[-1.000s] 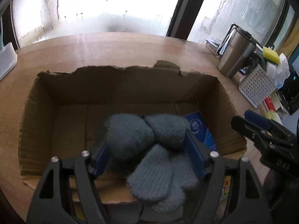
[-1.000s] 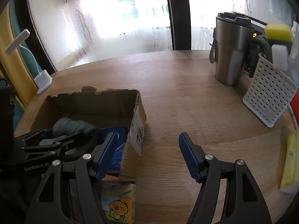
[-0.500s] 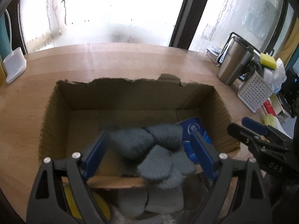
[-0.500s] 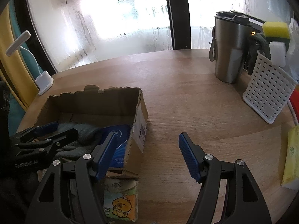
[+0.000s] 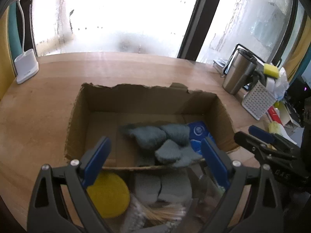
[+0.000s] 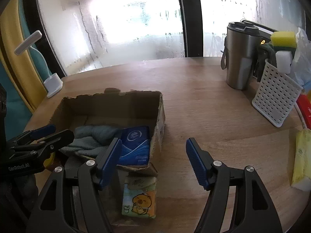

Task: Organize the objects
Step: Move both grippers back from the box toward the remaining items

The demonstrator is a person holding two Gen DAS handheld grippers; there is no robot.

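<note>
**Gloves released into box**

Left gripper (image 5: 155, 155): jaws just widened, nothing between them, pads clear of the grey gloves (image 5: 155, 137). Right gripper (image 6: 153, 161): parted, empty, over bare tabletop (image 6: 204, 101).

Gloves: inside cardboard box (image 5: 77, 120), near-right part, fingers draped over its near wall, long axis near-to-far, touching a blue packet (image 6: 136, 145).

Left view only: yellow disc (image 5: 108, 194). Right view only: cartoon tissue pack (image 6: 140, 202).

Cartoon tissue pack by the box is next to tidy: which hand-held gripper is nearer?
Right. The right hand-held gripper hangs just above the cartoon tissue pack; the left hand-held gripper is over the box's far side.
</note>
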